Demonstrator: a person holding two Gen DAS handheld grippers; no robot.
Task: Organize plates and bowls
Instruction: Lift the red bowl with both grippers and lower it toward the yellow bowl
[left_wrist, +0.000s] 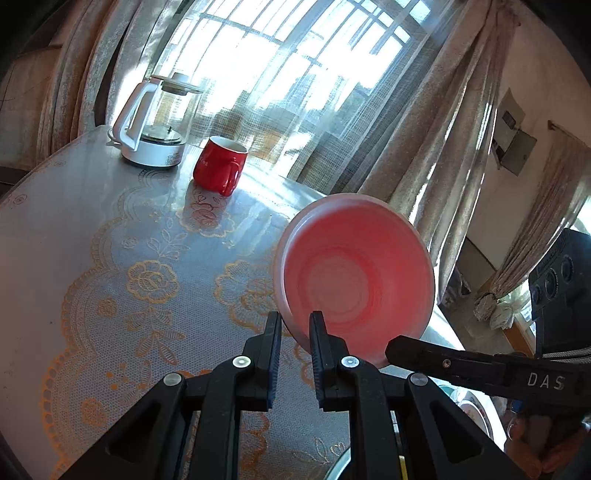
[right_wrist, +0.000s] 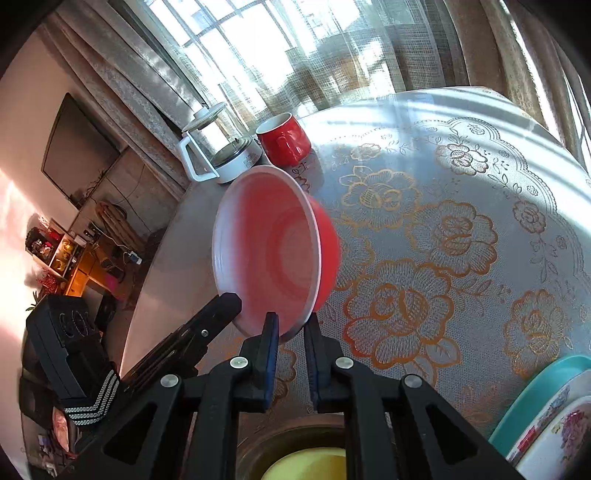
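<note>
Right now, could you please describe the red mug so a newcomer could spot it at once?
Look to the far side of the round table with the lace floral cloth, near the curtained window. The mug stands upright beside the white kettle, solid red with a handle, and, unlike the held pink bowl, it rests on the table.

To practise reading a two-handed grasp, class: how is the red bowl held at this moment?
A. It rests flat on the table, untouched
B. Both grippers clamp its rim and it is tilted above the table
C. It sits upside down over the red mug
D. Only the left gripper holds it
B: the left gripper and right gripper each pinch the rim of the tilted red bowl, clear of the table.
</note>
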